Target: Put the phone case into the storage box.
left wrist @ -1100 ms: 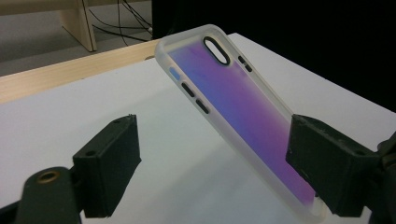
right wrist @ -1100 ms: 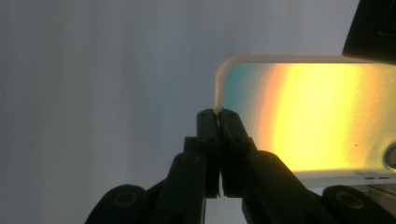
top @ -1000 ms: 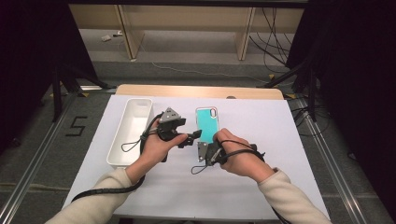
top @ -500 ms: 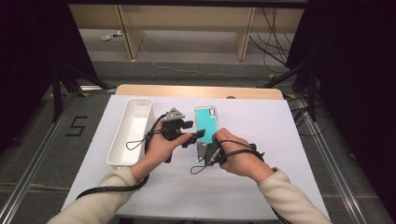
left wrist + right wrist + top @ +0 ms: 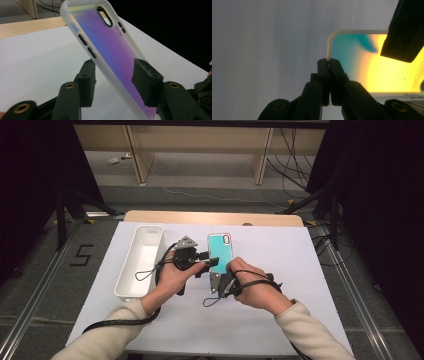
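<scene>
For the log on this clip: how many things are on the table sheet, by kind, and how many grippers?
Phone case: 1
White tray: 1
Grippers: 2, left gripper and right gripper
Total: 4

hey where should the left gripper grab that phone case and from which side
Grip the phone case across its long side rims, below the button cutouts, coming in from its lower end. It stands tilted off the table with the right gripper pinching one corner, and the left gripper has open jaws straddling its width.
</scene>
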